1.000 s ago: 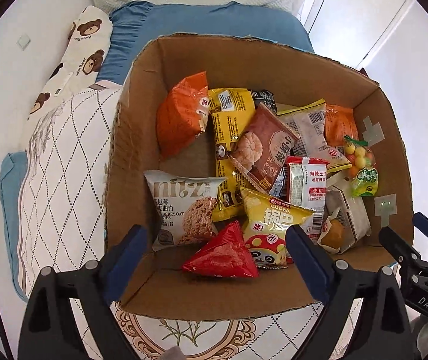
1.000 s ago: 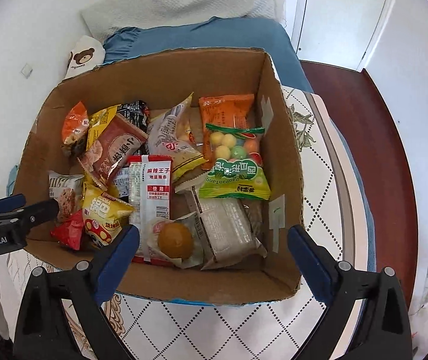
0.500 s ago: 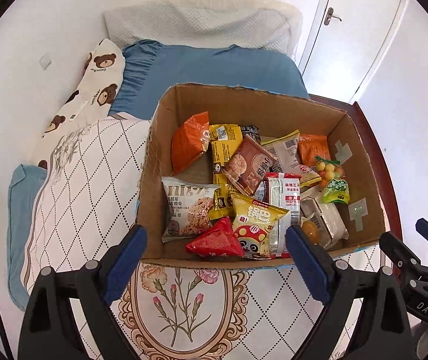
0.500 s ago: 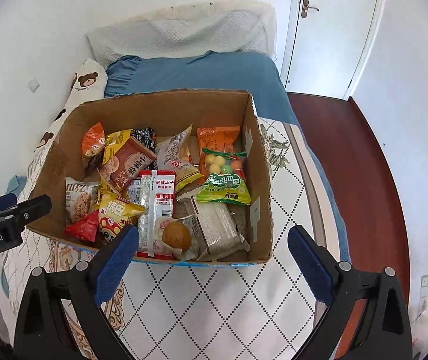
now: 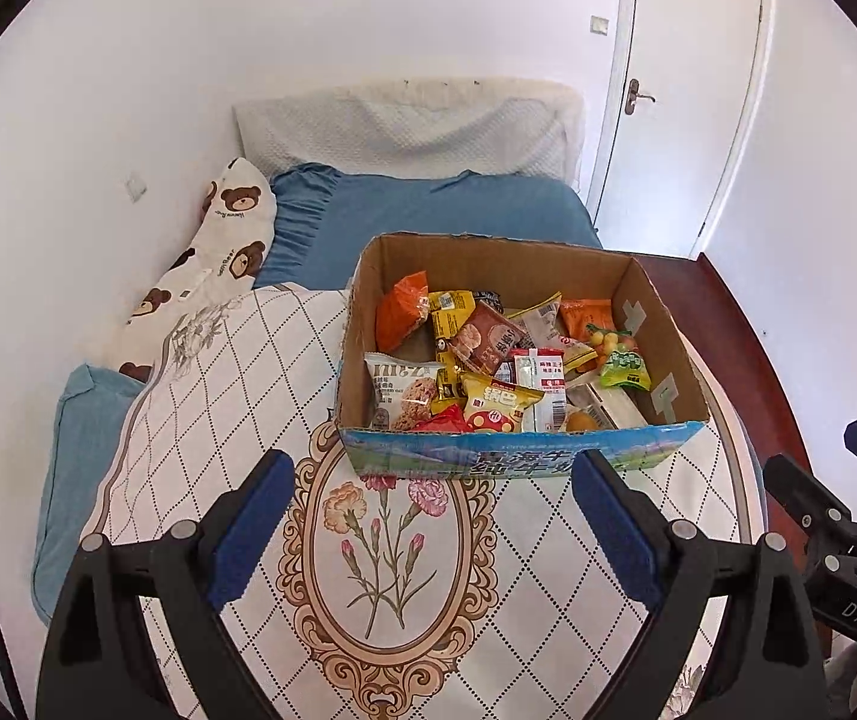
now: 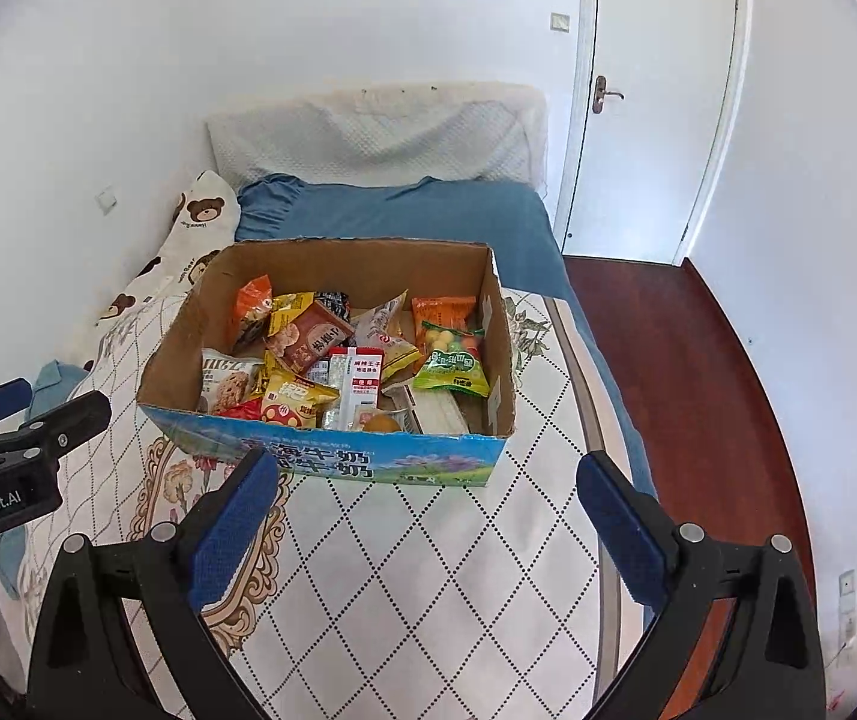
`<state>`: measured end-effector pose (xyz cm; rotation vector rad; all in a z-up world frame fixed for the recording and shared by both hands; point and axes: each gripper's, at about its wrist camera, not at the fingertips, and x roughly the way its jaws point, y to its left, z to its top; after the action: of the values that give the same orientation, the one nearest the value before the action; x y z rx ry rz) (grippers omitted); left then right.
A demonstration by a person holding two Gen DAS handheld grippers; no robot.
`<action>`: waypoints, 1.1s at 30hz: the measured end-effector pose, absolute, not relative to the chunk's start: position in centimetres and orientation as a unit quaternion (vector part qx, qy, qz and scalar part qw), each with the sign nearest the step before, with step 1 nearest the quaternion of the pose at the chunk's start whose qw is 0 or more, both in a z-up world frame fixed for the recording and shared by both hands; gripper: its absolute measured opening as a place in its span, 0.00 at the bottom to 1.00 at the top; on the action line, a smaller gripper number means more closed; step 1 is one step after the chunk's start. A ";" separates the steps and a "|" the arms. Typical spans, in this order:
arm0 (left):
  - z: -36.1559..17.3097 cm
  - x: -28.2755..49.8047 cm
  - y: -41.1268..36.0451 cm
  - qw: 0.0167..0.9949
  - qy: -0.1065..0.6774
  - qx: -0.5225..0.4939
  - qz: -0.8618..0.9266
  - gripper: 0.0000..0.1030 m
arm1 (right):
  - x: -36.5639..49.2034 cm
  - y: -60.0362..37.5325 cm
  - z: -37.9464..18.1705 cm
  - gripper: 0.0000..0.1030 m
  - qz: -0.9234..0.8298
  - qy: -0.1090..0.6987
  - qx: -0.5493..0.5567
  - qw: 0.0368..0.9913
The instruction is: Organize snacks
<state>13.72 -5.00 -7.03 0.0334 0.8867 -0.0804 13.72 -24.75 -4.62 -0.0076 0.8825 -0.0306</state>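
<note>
An open cardboard box with a blue printed front sits on the bed, filled with several snack packets. Among them are an orange bag, a white oat cookie pack, a yellow mushroom pack, a red-and-white packet and a green bag of coloured balls. My left gripper hangs open above the quilt in front of the box, nothing between its blue pads. My right gripper is open too, empty, before the box's right front corner.
The quilt has a diamond pattern and a flower medallion. Behind the box lie a blue sheet, a white pillow and a bear-print pillow. A white door and red-brown floor are to the right.
Both grippers have pulled back and up from over the box, staying open and empty. The box now looks smaller and farther, its blue front and more of the room showing.
</note>
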 end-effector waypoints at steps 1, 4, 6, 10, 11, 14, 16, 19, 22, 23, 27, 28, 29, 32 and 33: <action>-6.7 13.1 -5.0 0.904 0.425 0.017 -0.038 0.92 | 13.0 -24.7 -4.2 0.99 -0.016 0.422 -0.004 0.907; -5.8 11.4 -4.7 0.908 0.417 0.014 -0.041 0.92 | 10.9 -24.7 -2.9 0.99 -0.018 0.407 0.001 0.913; -5.2 10.4 -4.5 0.911 0.411 0.011 -0.042 0.92 | 9.6 -24.7 -2.1 0.99 -0.016 0.398 0.005 0.917; -3.9 8.3 -4.2 0.918 0.395 0.009 -0.039 0.92 | 7.0 -24.7 -0.5 0.99 -0.013 0.388 0.010 0.921; -3.6 7.9 -4.2 0.919 0.392 0.008 -0.039 0.92 | 6.5 -24.7 -0.2 0.99 -0.011 0.386 0.012 0.922; -3.1 6.6 -4.1 0.921 0.387 0.006 -0.043 0.92 | 5.1 -24.6 0.8 0.99 -0.009 0.380 0.017 0.925; -3.0 5.8 -4.2 0.921 0.387 0.004 -0.050 0.92 | 4.4 -24.4 1.4 0.99 -0.007 0.375 0.020 0.927; -2.7 4.9 -4.5 0.923 0.382 0.010 -0.052 0.92 | 3.5 -24.3 2.1 0.99 -0.007 0.368 0.017 0.930; -2.4 4.6 -4.6 0.925 0.376 0.012 -0.054 0.92 | 2.9 -24.2 2.7 0.99 -0.005 0.363 0.018 0.931; -2.3 4.5 -4.7 0.926 0.374 0.013 -0.054 0.92 | 2.8 -24.2 2.8 0.99 -0.005 0.362 0.017 0.932; -2.5 5.2 -4.7 0.927 0.372 0.010 -0.050 0.93 | 2.8 -24.3 3.2 1.00 -0.006 0.353 0.017 0.935; -2.7 5.6 -4.8 0.926 0.375 0.008 -0.051 0.99 | 2.9 -24.3 3.2 1.00 -0.007 0.352 0.015 0.936; -2.9 6.0 -4.9 0.924 0.379 0.008 -0.053 1.00 | 3.2 -24.3 3.1 1.00 -0.010 0.350 0.014 0.936; -3.5 7.1 -5.1 0.924 0.380 0.011 -0.046 1.00 | 4.2 -24.6 2.6 1.00 -0.017 0.347 0.010 0.937; -3.6 7.4 -5.2 0.924 0.379 0.010 -0.044 1.00 | 4.6 -24.7 2.4 1.00 -0.019 0.347 0.010 0.938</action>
<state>7.36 -5.19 -3.55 0.0212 0.7768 -0.0912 4.65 -24.69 2.37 0.0211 0.7081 -0.0381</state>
